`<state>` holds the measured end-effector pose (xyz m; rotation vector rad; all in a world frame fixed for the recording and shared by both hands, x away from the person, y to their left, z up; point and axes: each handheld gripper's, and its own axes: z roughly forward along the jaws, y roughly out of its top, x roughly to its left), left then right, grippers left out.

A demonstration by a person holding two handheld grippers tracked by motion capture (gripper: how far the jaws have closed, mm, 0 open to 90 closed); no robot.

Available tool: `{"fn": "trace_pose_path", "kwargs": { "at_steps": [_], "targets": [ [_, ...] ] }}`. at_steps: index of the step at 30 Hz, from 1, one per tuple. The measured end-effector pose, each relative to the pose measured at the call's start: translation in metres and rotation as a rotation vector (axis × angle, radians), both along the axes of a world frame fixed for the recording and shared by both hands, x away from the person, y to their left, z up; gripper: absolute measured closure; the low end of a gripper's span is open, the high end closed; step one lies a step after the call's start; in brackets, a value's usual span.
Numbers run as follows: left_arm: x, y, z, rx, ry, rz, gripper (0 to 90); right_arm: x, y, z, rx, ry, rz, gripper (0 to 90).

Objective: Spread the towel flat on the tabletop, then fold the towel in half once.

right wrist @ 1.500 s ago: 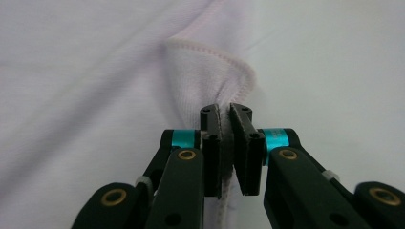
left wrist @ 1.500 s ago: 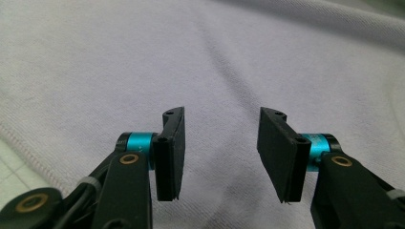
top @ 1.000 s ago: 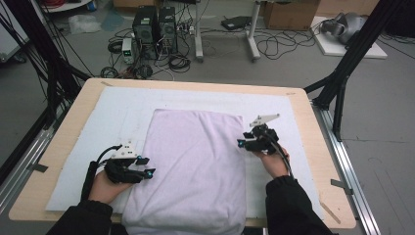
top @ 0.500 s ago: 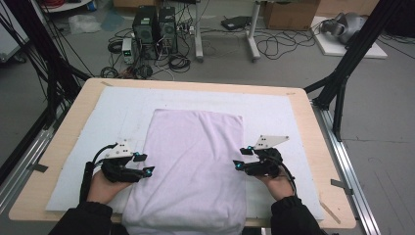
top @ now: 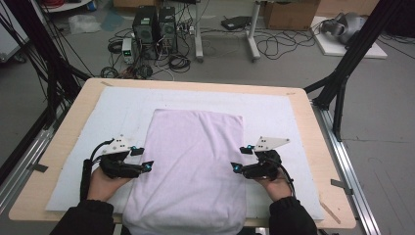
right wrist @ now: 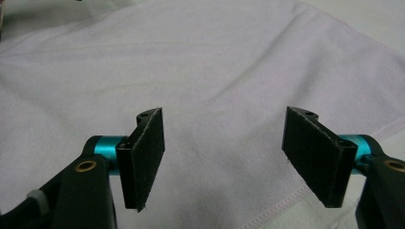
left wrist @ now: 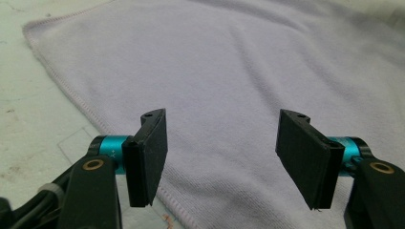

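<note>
Your table [top: 313, 147] carries a white mat [top: 122, 105], and the towel [top: 195, 161] lies down its middle, the near end cut off at the front edge. Your left gripper [top: 143, 159] sits at the towel's left hem, jaws just opened wide, nothing between them. Your right gripper [top: 241, 158] sits at the right hem, likewise just opened and empty.
</note>
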<state>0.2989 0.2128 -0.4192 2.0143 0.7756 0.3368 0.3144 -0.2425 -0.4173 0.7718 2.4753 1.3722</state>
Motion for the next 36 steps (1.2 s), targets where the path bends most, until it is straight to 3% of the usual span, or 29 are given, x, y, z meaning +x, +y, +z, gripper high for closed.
{"fn": "trace_pose_path", "kwargs": {
  "at_steps": [29, 36],
  "targets": [
    [-0.0006, -0.0016, -0.001, 0.006, 0.003, -0.022, 35.5, -0.0024, 0.0068, -0.003, -0.047, -0.025, 0.016, 24.4],
    [0.0049, -0.0027, -0.0054, 0.025, 0.017, -0.025, 36.6, 0.0018, 0.0067, -0.0042, -0.034, -0.04, 0.009, 24.9]
  ]
}}
